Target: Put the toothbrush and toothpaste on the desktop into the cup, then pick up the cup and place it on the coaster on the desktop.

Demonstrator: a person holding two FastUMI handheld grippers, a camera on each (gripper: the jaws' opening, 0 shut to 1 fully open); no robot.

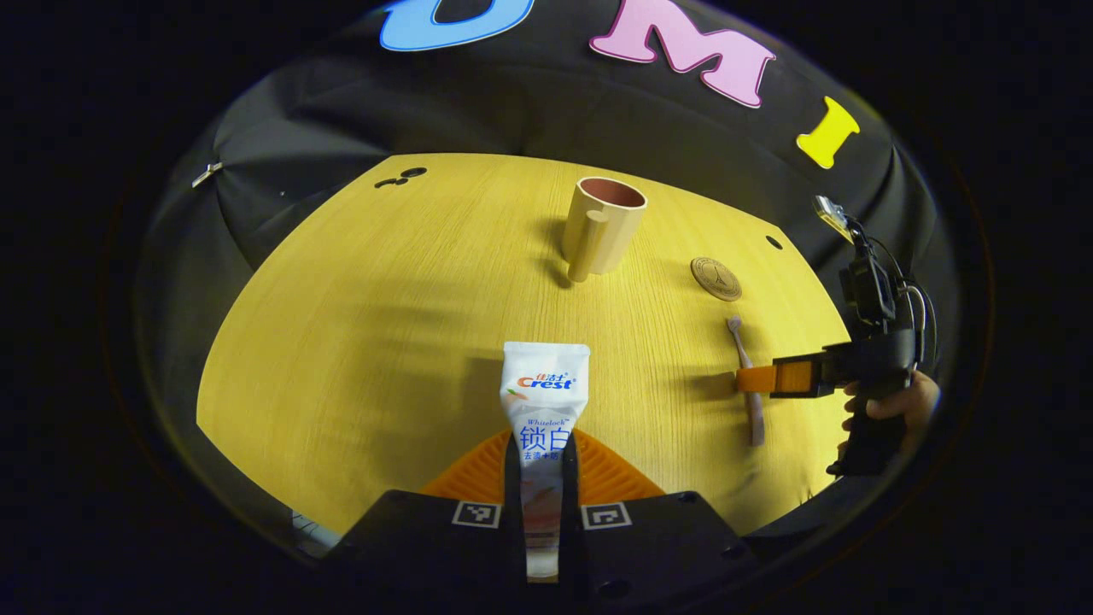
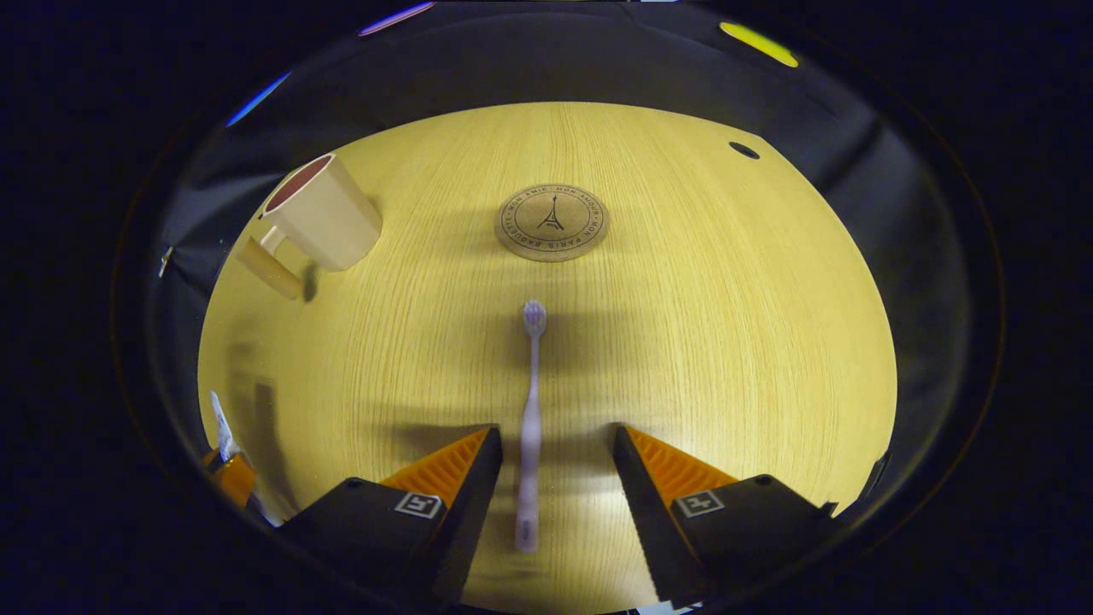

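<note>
Nearest the lens in the left gripper view, the toothpaste (image 1: pixel 544 410) stands clamped between the two fingers of the left gripper (image 1: pixel 542 465), which press its lower half from both sides; its crimped end points toward 12 o'clock, above the desktop (image 1: pixel 341 342). In the same view the cup (image 1: pixel 602 226) stands upright at 12 o'clock, mouth open and handle facing the camera, with nothing visible inside as far as the rim allows. The coaster (image 1: pixel 716 278) lies bare at about 1 o'clock, apart from the cup.

In the right gripper view, the right gripper (image 2: pixel 555 453) has its fingers spread wide, one on each side of the toothbrush (image 2: pixel 531 427), neither touching it. The toothbrush lies flat on the desktop, bristle head toward 12 o'clock, with the coaster beyond it and the cup at 10 o'clock.

Procedure, as judged from this state:
1. Right side: keep the handle centred between the fingers, lower until the tips reach the desktop, then close squarely on the handle's middle. The handle is thin, so an off-centre grip may roll it.
2. Left side: carry the tube over the cup mouth, tip it near vertical, and release only once its lower end is inside the rim.
3. Keep the two grippers well apart over the cup.
</note>
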